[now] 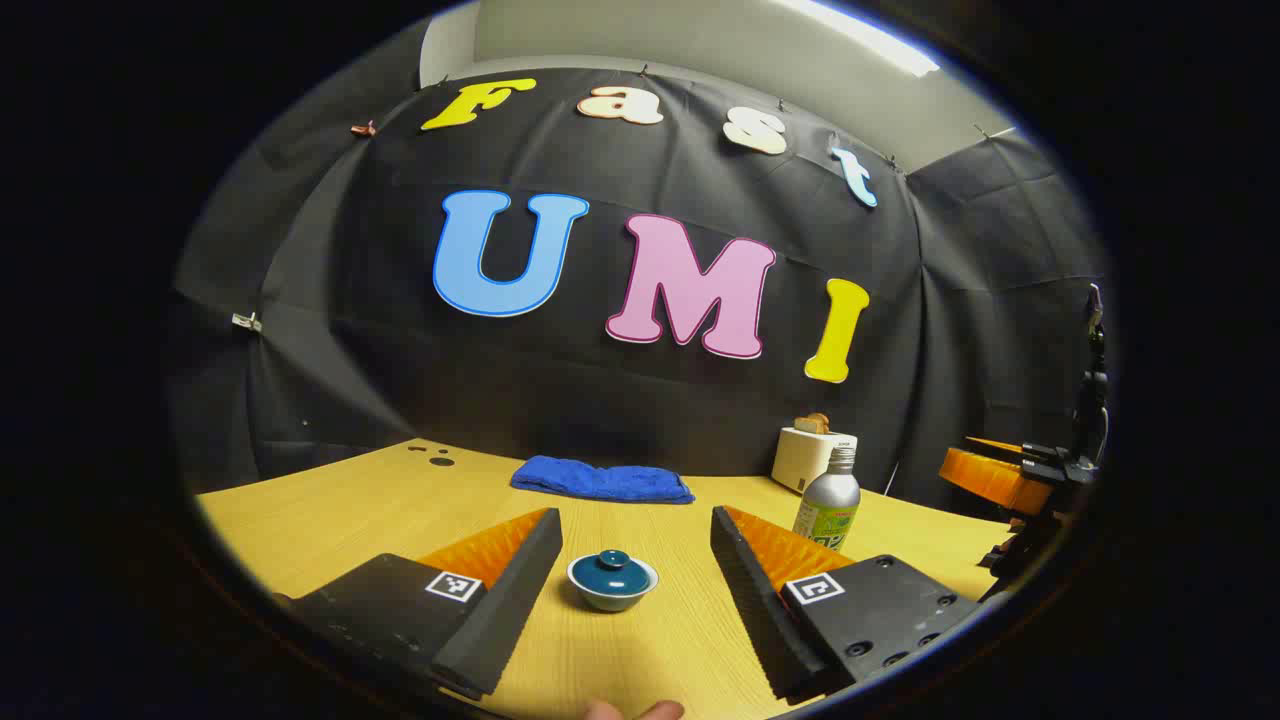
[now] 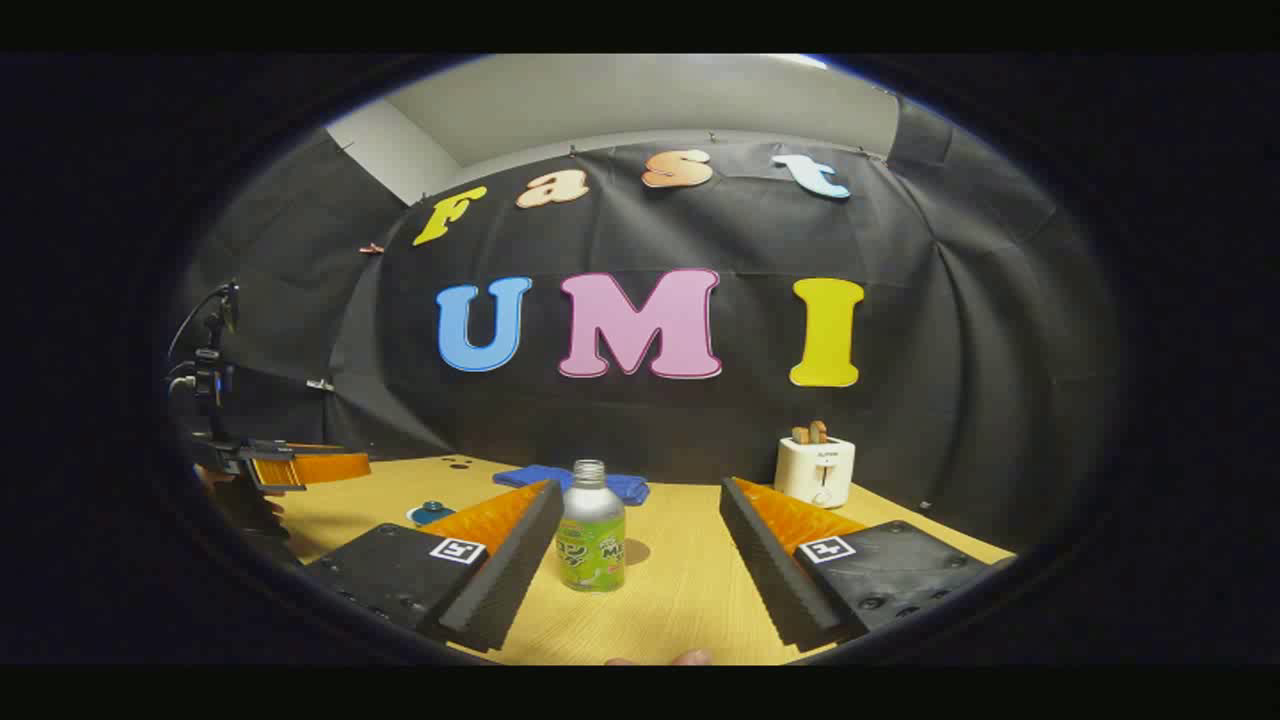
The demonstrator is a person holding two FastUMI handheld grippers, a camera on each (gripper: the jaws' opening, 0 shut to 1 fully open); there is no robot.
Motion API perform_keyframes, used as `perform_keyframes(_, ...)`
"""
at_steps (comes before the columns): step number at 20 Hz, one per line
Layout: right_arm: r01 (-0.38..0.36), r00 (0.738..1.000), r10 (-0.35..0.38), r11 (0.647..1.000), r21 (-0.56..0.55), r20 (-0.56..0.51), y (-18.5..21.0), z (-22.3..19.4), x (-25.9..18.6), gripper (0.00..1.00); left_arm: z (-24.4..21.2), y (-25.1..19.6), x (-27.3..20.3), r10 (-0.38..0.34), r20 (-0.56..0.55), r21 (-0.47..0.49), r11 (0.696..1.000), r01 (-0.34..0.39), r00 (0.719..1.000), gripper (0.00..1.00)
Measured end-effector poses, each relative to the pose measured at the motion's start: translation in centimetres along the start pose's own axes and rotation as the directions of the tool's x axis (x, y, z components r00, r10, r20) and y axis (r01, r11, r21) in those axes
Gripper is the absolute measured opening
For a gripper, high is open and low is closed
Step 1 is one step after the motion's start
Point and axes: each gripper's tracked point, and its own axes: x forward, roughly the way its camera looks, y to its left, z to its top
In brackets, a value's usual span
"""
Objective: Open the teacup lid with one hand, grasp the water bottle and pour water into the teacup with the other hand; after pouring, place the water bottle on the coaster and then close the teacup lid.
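Pale wooden table (image 1: 330,520) carried a lidded teacup (image 1: 612,579), water bottle (image 2: 590,528), blue towel (image 1: 603,480), toaster (image 2: 816,469); both grippers (image 1: 634,560) (image 2: 640,545) gaped, holding nothing.

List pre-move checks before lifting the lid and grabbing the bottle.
1. Lid seated on teacup: ok.
2. Left gripper open, teacup centred ahead between its fingers: ok.
3. Right gripper open, bottle ahead, nearer one finger: ok.
4. Bottle upright, cap off: ok.
5. Coaster location: cannot tell.
6. Towel and toaster stand back from both targets: ok.
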Motion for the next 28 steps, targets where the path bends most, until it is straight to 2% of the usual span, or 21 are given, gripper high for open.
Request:
perform_keyframes(6,-0.003,1.000,0.003,1.000,0.003,-0.005,0.0,-0.3,0.1,0.99,-0.2,-0.3,-0.1,-0.015,-0.012,0.016,1.000,0.015,1.000,0.95)
perform_keyframes(12,0.010,1.000,-0.010,1.000,-0.009,0.007,-0.2,-0.1,0.0,0.96,-0.4,-0.4,0.0,-0.015,-0.016,0.013,1.000,0.015,1.000,0.95)
perform_keyframes(18,0.005,1.000,-0.005,1.000,0.003,0.003,0.1,-0.2,0.2,0.97,-1.2,-0.1,0.6,-0.010,-0.029,-0.001,1.000,0.010,1.000,0.95)
perform_keyframes(28,-0.013,1.000,0.013,1.000,0.004,-0.002,0.7,-0.5,0.4,0.98,-7.2,1.6,7.8,0.026,-0.191,0.055,0.998,-0.016,0.981,0.95)
